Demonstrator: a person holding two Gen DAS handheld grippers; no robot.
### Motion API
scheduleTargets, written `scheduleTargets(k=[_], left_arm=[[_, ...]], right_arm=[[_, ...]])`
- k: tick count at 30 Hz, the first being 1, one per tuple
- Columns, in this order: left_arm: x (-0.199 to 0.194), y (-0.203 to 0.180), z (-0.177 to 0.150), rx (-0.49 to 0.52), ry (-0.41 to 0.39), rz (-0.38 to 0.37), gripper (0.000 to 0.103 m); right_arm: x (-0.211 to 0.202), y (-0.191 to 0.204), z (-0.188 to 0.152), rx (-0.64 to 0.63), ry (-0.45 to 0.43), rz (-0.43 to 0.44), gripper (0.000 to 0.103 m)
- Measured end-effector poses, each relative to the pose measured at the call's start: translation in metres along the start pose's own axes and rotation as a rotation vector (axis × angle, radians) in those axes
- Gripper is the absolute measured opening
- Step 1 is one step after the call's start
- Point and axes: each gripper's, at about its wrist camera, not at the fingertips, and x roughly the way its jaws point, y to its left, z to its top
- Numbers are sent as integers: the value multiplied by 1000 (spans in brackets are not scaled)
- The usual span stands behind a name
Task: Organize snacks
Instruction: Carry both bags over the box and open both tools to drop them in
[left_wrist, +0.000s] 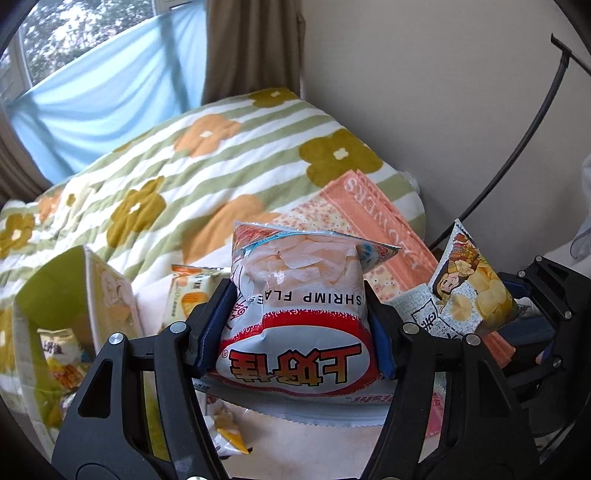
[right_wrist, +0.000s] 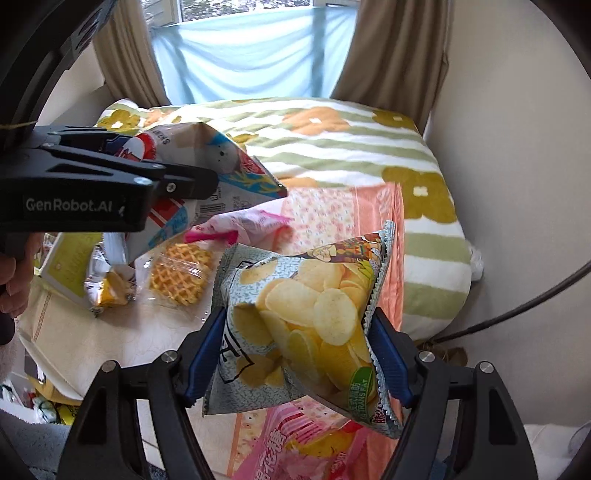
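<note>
Left gripper (left_wrist: 295, 328) clamped, blue pads pressed into a puffy, glossy shrimp flakes bag (left_wrist: 295, 310) with a crimped top seam, raised above the bed. Right gripper (right_wrist: 299, 354) closed likewise on a crinkled foil potato chip bag (right_wrist: 306, 325), pillow-shaped, sawtooth-edged, its sides dented by the pads. Below, on a smooth cream sheet (right_wrist: 110, 339): a clear-wrapped lattice waffle (right_wrist: 181, 275) and a pink candy packet (right_wrist: 295, 446). Behind, a fleecy striped blanket with flower shapes (left_wrist: 207, 162). Left of the shrimp bag, an open green fabric bin (left_wrist: 66, 295), snack packets inside.
</note>
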Motion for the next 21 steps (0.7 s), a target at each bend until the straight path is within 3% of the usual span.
scheduleTargets(k=[8, 14, 21], left_arm=[[-59, 61, -19, -188, -54, 91, 62], [-83, 130, -35, -296, -87, 166, 62], [-95, 225, -61, -400, -87, 202, 62]], right_arm=[[-30, 32, 36, -74, -70, 90, 71], [-34, 79, 78, -131, -122, 153, 71], [-20, 147, 132, -143, -161, 217, 71]])
